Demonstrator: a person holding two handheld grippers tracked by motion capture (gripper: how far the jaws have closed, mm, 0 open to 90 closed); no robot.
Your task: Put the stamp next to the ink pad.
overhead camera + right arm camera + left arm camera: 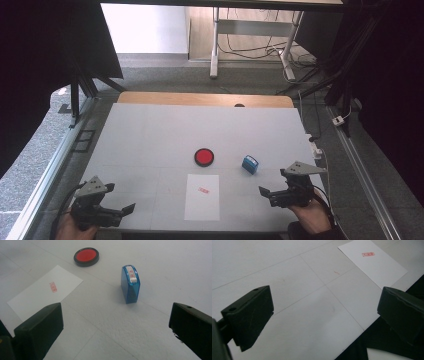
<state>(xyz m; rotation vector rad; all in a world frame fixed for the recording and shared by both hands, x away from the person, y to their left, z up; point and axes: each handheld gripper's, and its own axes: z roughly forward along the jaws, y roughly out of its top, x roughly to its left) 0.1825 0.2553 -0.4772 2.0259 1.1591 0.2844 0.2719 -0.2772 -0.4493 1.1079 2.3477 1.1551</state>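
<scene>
A round red ink pad (pixel 204 157) in a black case lies on the white table (pixel 150 135), just past centre. A blue self-inking stamp (pixel 250 164) stands to its right, apart from both grippers. Nearer me lies a white sheet of paper (pixel 202 196) bearing one small red stamp mark (pixel 203 190). My left gripper (pixel 121 200) hovers open at the front left, and the paper (pixel 374 265) is ahead to its right. My right gripper (pixel 272 183) is open at the front right, a short way behind the stamp (pixel 130 283), with the ink pad (pixel 86 256) and paper (pixel 42 293) beyond.
The table's front edge (pixel 362 332) runs just under the left gripper. A wooden strip (pixel 205 98) borders the far side. Metal rails (pixel 55 160) flank the table. Desk legs and cables (pixel 260 50) sit on the floor beyond, and black curtains hang at both sides.
</scene>
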